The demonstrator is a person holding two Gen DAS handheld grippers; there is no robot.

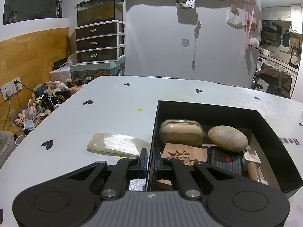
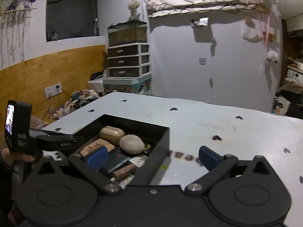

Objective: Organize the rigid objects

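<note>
Honestly, my left gripper [image 1: 149,159] is pinched shut on the black cardboard box's [image 1: 269,124] left wall, right gripper [image 2: 152,156] wide open and empty, and that flat glossy cream slab [image 1: 115,144] on the table [image 1: 113,102] just left of the box looks stiff, slippery, so I'd grab its long edges.

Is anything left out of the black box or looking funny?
Yes. A flat, glossy cream-coloured slab lies on the pale blue table just left of the black box, while the smooth tan stone and beige earbud case are already inside. A small yellow stain marks the table too.
</note>
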